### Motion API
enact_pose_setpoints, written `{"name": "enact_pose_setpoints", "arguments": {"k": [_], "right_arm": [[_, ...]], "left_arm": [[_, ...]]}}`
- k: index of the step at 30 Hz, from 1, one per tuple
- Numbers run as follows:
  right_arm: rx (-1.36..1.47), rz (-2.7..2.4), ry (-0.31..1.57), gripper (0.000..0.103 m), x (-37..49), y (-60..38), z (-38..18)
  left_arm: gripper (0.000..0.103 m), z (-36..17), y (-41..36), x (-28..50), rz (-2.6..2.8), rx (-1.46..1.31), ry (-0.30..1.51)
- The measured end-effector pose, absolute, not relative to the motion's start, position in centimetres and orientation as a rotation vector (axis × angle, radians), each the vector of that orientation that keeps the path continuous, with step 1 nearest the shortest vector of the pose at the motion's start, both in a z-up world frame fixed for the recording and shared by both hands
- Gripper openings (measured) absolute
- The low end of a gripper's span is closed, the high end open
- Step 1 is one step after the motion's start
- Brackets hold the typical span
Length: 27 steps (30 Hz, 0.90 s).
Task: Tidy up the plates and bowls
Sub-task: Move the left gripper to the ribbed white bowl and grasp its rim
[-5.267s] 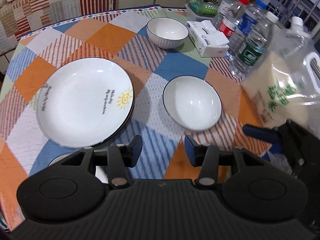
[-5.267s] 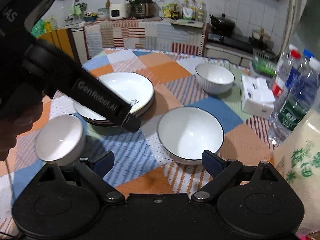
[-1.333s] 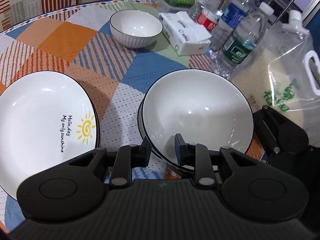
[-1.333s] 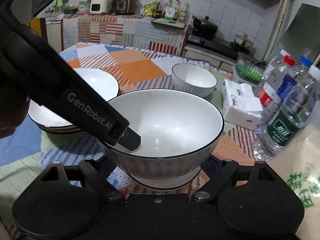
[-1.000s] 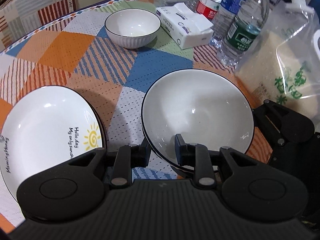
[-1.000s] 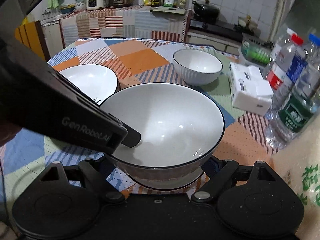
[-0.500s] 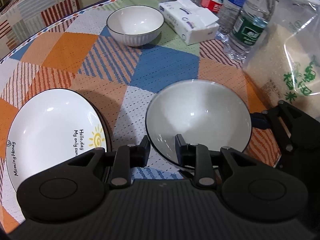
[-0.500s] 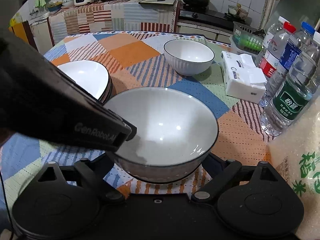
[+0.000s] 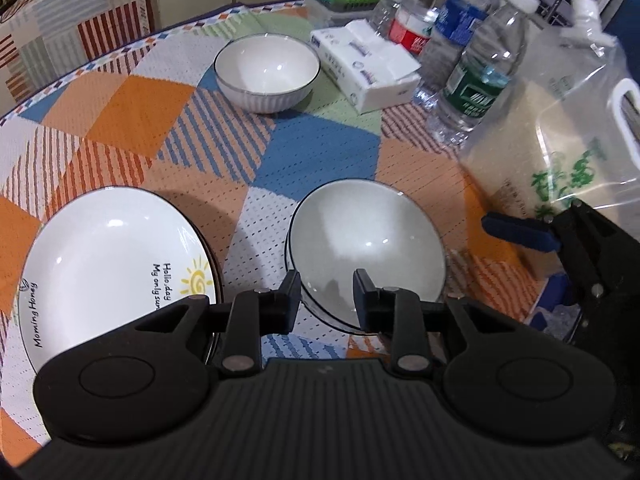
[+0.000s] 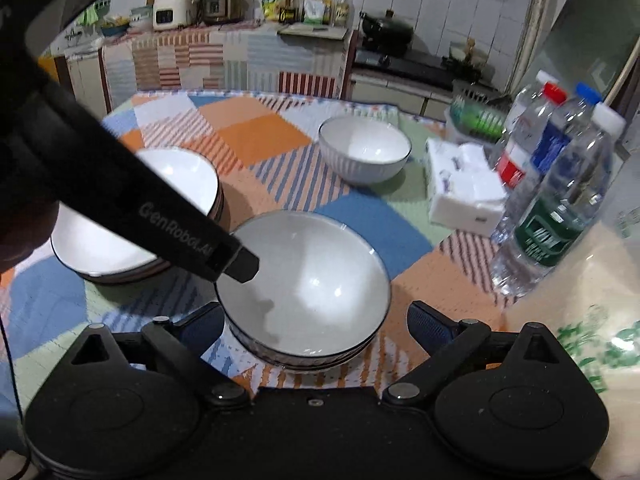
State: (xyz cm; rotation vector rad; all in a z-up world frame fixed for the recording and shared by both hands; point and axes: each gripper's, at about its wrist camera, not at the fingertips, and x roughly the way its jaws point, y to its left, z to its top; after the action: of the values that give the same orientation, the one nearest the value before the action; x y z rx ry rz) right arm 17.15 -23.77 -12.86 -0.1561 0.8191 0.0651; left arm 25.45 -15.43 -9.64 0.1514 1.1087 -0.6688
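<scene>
Foreground: left gripper point(image 9: 324, 294), fingers apart over the near rim of the stacked bowls point(image 9: 366, 254), centre frame.
Left: sun-printed plate point(image 9: 116, 268).
Upper centre: single bowl point(image 9: 267, 72), tissue pack point(image 9: 366, 64) beside it.
Upper right: water bottles point(image 9: 476, 76), rice bag point(image 9: 560, 140).
Right edge: right gripper point(image 9: 580, 248).

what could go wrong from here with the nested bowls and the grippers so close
The left gripper is open with one finger over the nested bowls' rim; pulling back carelessly might drag or tip the stack. The water bottles stand close on the right, so a wide swing of the open right gripper could topple one.
</scene>
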Motion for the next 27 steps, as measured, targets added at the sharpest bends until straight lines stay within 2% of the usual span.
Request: {"name": "enact_pose_setpoints", "arguments": {"k": [8, 15, 17, 21, 27], "right_arm": [[-0.157, 0.098, 0.797, 0.099, 17.4, -25.3, -9.5], [-0.171, 0.144, 0.797, 0.099, 19.7, -26.8, -7.9], [-0.161, 0.177, 0.795, 0.099, 20.7, -27.1, -7.6], [-0.12, 0.234, 0.799, 0.099, 23.6, -27.5, -7.5], [-0.02, 0.27, 0.827, 0.099, 28.2, -28.3, -9.8]], "left_arm": [[0.033, -5.9, -14.8, 25.3, -0.707, 0.182, 1.052], [0.043, -2.8, -14.2, 26.3, -0.713, 0.225, 0.983], [0.052, -2.1, -14.0, 27.2, -0.71, 0.23, 0.965], [0.064, -1.7, -14.0, 29.3, -0.656, 0.289, 0.925], [0.071, -3.8, -13.8, 34.6, -0.587, 0.219, 0.926]]}}
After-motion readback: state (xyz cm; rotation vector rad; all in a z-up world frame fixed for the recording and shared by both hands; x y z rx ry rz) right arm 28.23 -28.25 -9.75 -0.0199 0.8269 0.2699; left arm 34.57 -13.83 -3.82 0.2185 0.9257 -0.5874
